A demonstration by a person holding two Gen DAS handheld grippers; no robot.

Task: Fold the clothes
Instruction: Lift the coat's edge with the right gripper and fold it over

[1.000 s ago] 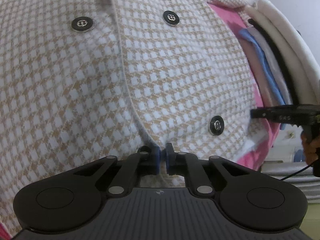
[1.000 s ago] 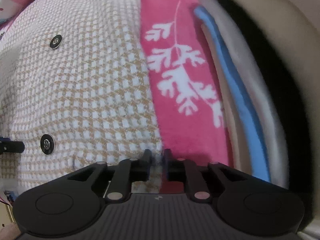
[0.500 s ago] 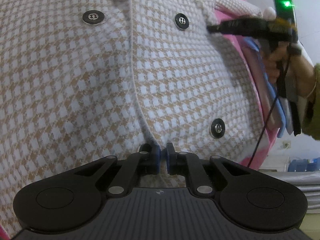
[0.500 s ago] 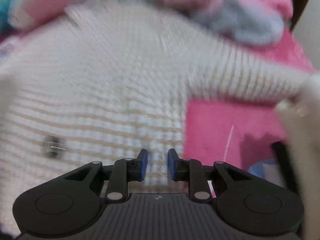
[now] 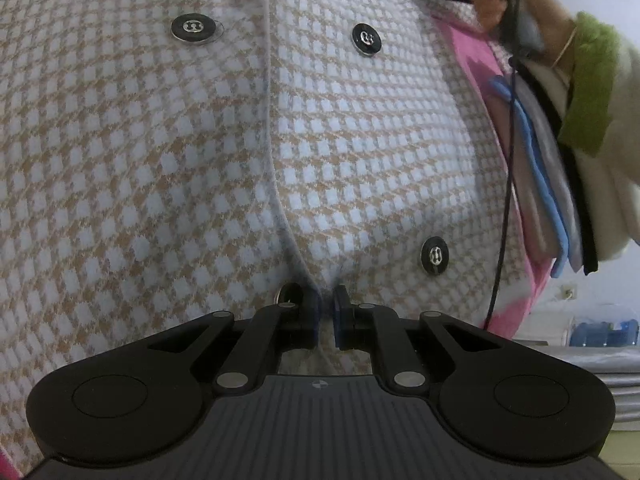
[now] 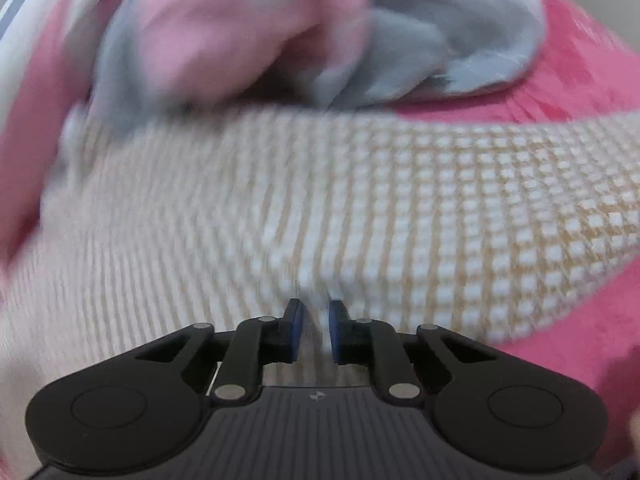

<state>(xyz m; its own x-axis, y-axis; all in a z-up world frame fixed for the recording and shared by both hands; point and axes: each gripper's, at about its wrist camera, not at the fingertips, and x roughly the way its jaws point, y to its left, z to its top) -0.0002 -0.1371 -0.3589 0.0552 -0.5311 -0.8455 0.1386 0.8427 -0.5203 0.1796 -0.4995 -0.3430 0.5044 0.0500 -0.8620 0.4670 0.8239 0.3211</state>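
- Pink patterned blanket underneath everything, serving as the work surface.
- Houndstooth cardigan spread flat on that blanket, buttoned front up, filling nearly the whole left wrist view; placket seam running away from the camera, so long axis judged to lie along that seam.
- Crumpled pink-and-grey garment heaped just beyond the cardigan's far edge in the right wrist view; blurred.
- Stack of folded clothes beside the cardigan's right edge.
- Sleeve stretching out sideways to the right, across the right tool's line of sight.
- Left gripper at the hem, narrowed onto the fabric beside the placket edge, apparently pinching it.
- Right gripper at the shoulder end, narrow gap with a little cloth between the pads; firm grip impossible to tell through blur.
- Black buttons in two columns.
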